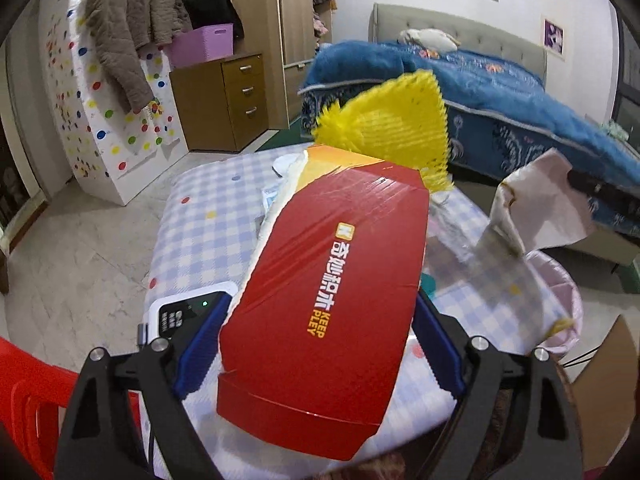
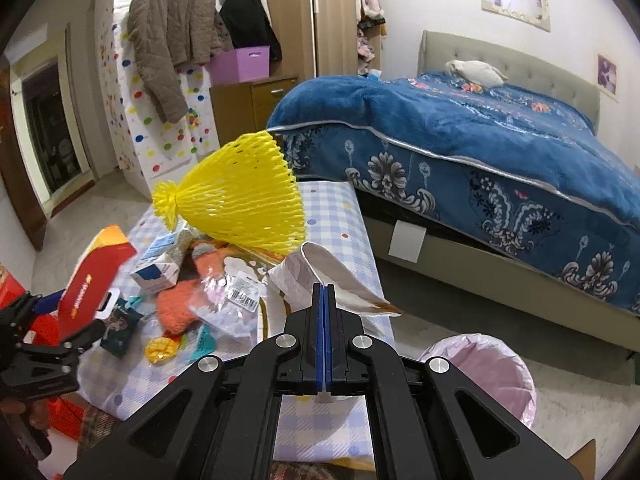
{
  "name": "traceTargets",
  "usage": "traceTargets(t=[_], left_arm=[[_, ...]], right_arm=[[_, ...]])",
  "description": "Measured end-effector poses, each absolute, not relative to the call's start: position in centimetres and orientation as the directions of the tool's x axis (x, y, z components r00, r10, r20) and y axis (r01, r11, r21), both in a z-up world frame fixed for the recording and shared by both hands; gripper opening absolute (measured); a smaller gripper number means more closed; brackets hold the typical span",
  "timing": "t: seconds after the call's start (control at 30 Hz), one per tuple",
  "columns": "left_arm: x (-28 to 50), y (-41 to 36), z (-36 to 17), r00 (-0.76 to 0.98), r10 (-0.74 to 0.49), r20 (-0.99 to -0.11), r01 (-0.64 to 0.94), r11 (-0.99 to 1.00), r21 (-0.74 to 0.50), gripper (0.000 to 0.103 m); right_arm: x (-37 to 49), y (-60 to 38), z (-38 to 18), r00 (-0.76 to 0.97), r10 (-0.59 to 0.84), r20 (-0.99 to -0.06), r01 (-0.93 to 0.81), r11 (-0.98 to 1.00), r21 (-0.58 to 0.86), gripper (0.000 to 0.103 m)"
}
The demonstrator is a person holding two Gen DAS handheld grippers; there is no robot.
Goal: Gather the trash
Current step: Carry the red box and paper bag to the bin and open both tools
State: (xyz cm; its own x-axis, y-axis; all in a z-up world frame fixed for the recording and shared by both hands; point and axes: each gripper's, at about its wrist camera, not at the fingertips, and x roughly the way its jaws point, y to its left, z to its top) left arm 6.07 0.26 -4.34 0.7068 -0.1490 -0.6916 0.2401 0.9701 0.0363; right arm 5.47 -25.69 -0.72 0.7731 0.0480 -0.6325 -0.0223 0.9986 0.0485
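My left gripper is shut on a red cardboard box printed "KEEP PLEY", held up above the checked table. The same box and left gripper show at the left of the right wrist view. My right gripper is shut on a crumpled pale paper wrapper, which also shows in the left wrist view, with a yellow foam net sleeve riding on top of it. The sleeve shows behind the red box in the left wrist view. A bin with a pink liner stands on the floor beside the table.
Loose trash lies on the table: a blue-white carton, an orange knitted item, clear plastic packets. A white device lies near the left gripper. A bed with a blue blanket stands to the right, a red stool at left.
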Motion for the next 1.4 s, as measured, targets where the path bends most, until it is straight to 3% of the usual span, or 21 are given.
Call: traceTargets(t=[0.3, 0.63, 0.93, 1.4], left_arm=[[4.0, -2.5, -1.9, 0.702, -0.26, -0.663, 0.318, 0.947, -0.034, 0.085], [3.6, -12.6, -2.7, 0.61, -0.409, -0.679, 0.502, 0.862, -0.068, 0.085], [4.4, -23.3, -4.8, 0.484, -0.515, -0.708, 0.652, 0.752, -0.101, 0.085], [7.6, -34.3, -9.1, 0.392, -0.533, -0.75, 0.732, 0.675, -0.097, 0.086]], right_arm=[[1.7, -28.3, 1.1, 0.797, 0.02, -0.603, 0.032, 0.997, 0.075, 0.0], [-3.0, -35.1, 1.2, 0.792, -0.094, -0.603, 0.19, 0.977, 0.097, 0.0], [-5.6, -42.5, -2.6, 0.728, -0.188, -0.659, 0.363, 0.921, 0.138, 0.0], [-2.0, -48.1, -9.5, 0.625, -0.183, -0.759, 0.45, 0.879, 0.158, 0.0]])
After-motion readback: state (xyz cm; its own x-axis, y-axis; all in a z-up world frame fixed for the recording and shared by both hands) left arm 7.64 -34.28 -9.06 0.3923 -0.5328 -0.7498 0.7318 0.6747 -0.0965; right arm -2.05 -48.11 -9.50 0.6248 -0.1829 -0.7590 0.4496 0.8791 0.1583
